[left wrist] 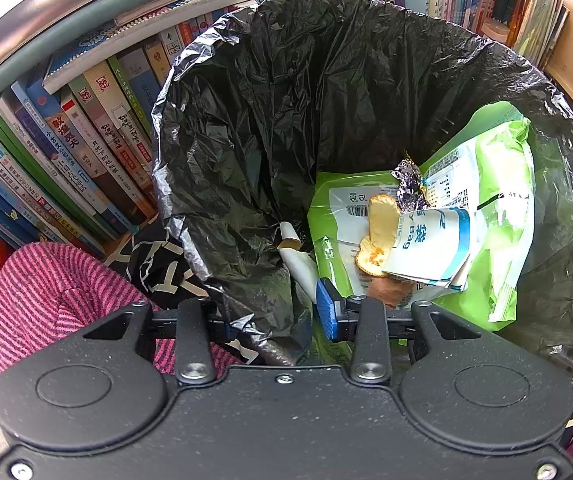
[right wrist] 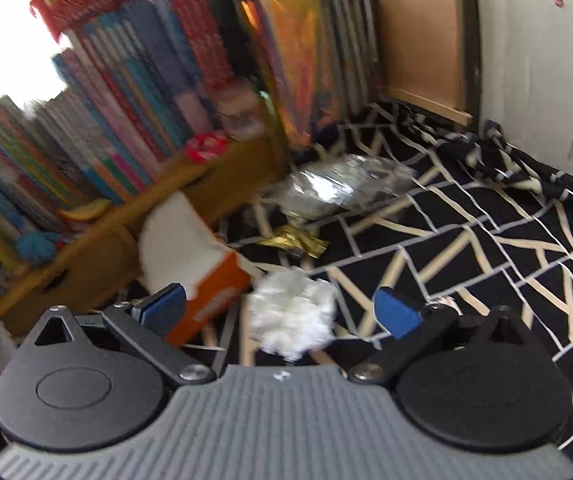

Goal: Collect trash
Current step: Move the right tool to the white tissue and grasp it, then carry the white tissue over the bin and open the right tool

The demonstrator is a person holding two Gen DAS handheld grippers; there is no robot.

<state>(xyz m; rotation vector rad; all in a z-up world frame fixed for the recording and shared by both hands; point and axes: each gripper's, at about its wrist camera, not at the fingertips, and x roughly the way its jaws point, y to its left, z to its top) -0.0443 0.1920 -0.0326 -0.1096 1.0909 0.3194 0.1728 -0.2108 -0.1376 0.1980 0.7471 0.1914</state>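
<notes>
Black-and-cream cloth [right wrist: 466, 248] in a broken-line pattern covers the surface under us, rucked into folds at its far edge against a pale wall [right wrist: 546, 60]. On our right wrist view, a brown board [right wrist: 414, 32] leans in the corner, and rows of books [right wrist: 134, 92] stand along a wooden shelf [right wrist: 222, 172] to the left. The picture is blurred.

Trash lies loose on the cloth: a crumpled white tissue [right wrist: 292, 312] nearest, an orange-and-white carton [right wrist: 202, 280] just beside it, a gold wrapper [right wrist: 292, 242] farther off, clear plastic film [right wrist: 342, 186] beyond that. Our right gripper [right wrist: 282, 306] stands wide, nothing between its blue pads, with the tissue below the gap.

On the left wrist view, our left gripper [left wrist: 274, 312] is narrowed onto the rim of the black bin bag [left wrist: 326, 92], pinching the plastic. In the bag lie green packaging [left wrist: 506, 184], a white pouch [left wrist: 430, 240], orange peel [left wrist: 382, 216] and foil [left wrist: 408, 188]. More books [left wrist: 86, 140] crowd round the bag. A pink striped sleeve [left wrist: 54, 280] shows at lower left.
</notes>
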